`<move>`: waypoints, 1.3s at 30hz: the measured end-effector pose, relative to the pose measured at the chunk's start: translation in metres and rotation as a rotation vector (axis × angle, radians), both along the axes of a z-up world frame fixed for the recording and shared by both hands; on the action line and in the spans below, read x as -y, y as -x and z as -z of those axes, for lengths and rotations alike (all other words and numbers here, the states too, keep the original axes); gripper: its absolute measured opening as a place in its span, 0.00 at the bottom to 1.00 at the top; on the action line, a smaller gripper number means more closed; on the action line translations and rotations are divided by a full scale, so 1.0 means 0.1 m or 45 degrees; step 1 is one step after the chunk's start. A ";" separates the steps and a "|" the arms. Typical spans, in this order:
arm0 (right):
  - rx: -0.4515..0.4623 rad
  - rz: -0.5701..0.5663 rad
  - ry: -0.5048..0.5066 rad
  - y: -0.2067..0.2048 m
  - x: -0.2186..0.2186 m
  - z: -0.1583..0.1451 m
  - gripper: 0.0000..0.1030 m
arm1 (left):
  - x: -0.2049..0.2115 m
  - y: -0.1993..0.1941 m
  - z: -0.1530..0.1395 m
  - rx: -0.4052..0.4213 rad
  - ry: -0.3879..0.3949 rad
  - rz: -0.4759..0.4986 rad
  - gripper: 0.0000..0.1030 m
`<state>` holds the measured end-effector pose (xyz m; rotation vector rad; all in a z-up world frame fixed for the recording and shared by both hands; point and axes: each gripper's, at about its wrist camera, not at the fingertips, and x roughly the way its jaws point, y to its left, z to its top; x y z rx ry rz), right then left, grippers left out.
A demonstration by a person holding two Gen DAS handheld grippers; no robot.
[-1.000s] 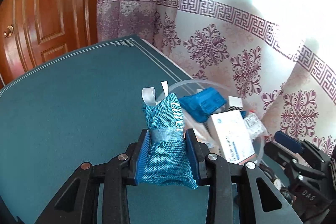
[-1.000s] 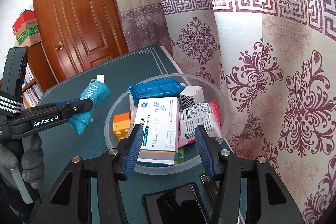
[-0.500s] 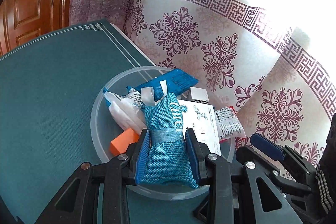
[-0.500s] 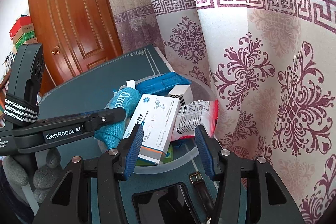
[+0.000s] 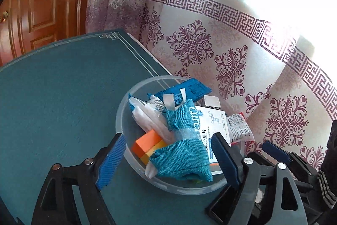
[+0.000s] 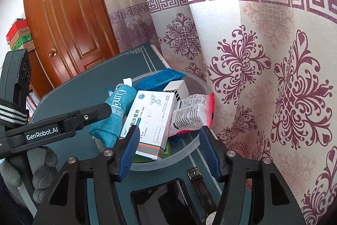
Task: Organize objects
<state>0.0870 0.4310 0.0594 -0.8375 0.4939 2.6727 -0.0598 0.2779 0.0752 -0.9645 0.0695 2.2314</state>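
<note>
Both grippers' fingers have just spread; the teal pouch [image 5: 185,147] lies loose in the clear bowl [image 5: 134,163], beside the medicine box [image 6: 151,119]. Only the right view shows a wristwatch [image 6: 202,187] before the bowl.

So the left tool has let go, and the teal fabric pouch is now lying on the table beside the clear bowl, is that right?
Not quite. The left tool has let go, its jaws just opened wide, but the teal fabric pouch lies inside the clear bowl, on top of the other items, not beside it on the table. The left wrist view shows this.
</note>
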 end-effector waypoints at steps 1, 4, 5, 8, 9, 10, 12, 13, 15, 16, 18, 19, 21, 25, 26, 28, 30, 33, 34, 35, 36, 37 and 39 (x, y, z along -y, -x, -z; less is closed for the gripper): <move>-0.002 0.008 0.005 -0.02 -0.01 0.00 0.75 | 0.03 -0.02 -0.02 -0.042 0.015 -0.027 0.93; 0.005 0.023 0.009 -0.04 -0.02 0.01 0.82 | 0.10 -0.07 -0.08 -0.130 0.079 -0.094 0.99; 0.010 0.025 0.010 -0.05 -0.03 0.01 0.85 | 0.11 -0.08 -0.10 -0.153 0.096 -0.112 0.99; 0.030 0.015 0.006 -0.05 -0.01 0.03 0.91 | 0.15 -0.11 -0.13 -0.192 0.158 -0.157 0.99; 0.038 0.007 -0.001 -0.05 0.01 0.04 0.92 | 0.16 -0.13 -0.13 -0.198 0.171 -0.162 0.99; 0.048 -0.006 -0.010 -0.04 0.03 0.04 0.93 | 0.16 -0.14 -0.14 -0.203 0.187 -0.169 0.99; 0.066 -0.037 -0.028 -0.02 0.07 0.05 0.95 | 0.15 -0.18 -0.14 -0.215 0.223 -0.175 1.00; 0.071 -0.050 -0.037 -0.01 0.09 0.06 0.95 | 0.15 -0.19 -0.14 -0.222 0.241 -0.175 1.00; 0.084 -0.076 -0.058 0.00 0.14 0.06 0.96 | 0.14 -0.22 -0.14 -0.240 0.280 -0.187 1.00; 0.088 -0.087 -0.067 0.00 0.16 0.06 0.96 | 0.13 -0.24 -0.14 -0.247 0.294 -0.191 1.00; 0.090 -0.102 -0.080 -0.01 0.17 0.04 0.97 | 0.15 -0.26 -0.14 -0.252 0.308 -0.194 1.00; 0.090 -0.104 -0.086 -0.01 0.17 0.04 0.98 | 0.16 -0.27 -0.15 -0.255 0.307 -0.197 1.00; 0.087 -0.106 -0.096 -0.03 0.18 0.02 0.99 | 0.19 -0.29 -0.18 -0.260 0.303 -0.204 1.00; 0.082 -0.102 -0.106 -0.06 0.18 -0.01 1.00 | 0.20 -0.35 -0.21 -0.274 0.311 -0.212 1.00; 0.081 -0.100 -0.111 -0.06 0.19 -0.01 1.00 | 0.19 -0.36 -0.22 -0.279 0.316 -0.212 1.00; 0.078 -0.101 -0.124 -0.07 0.20 -0.03 1.00 | 0.19 -0.40 -0.22 -0.293 0.326 -0.211 1.00; 0.078 -0.103 -0.143 -0.07 0.22 -0.04 1.00 | 0.17 -0.44 -0.23 -0.311 0.340 -0.208 1.00; 0.082 -0.109 -0.164 -0.07 0.25 -0.05 1.00 | 0.16 -0.49 -0.23 -0.337 0.357 -0.201 1.00; 0.084 -0.115 -0.168 -0.07 0.26 -0.04 1.00 | 0.17 -0.50 -0.24 -0.342 0.359 -0.197 1.00; 0.086 -0.118 -0.172 -0.07 0.26 -0.04 1.00 | 0.16 -0.51 -0.24 -0.345 0.359 -0.192 1.00; 0.088 -0.120 -0.177 -0.07 0.27 -0.04 1.00 | 0.16 -0.53 -0.24 -0.348 0.360 -0.189 1.00; 0.091 -0.122 -0.181 -0.06 0.27 -0.03 1.00 | 0.16 -0.53 -0.24 -0.351 0.361 -0.188 1.00; 0.097 -0.123 -0.186 -0.06 0.27 -0.02 1.00 | 0.16 -0.54 -0.23 -0.349 0.361 -0.183 1.00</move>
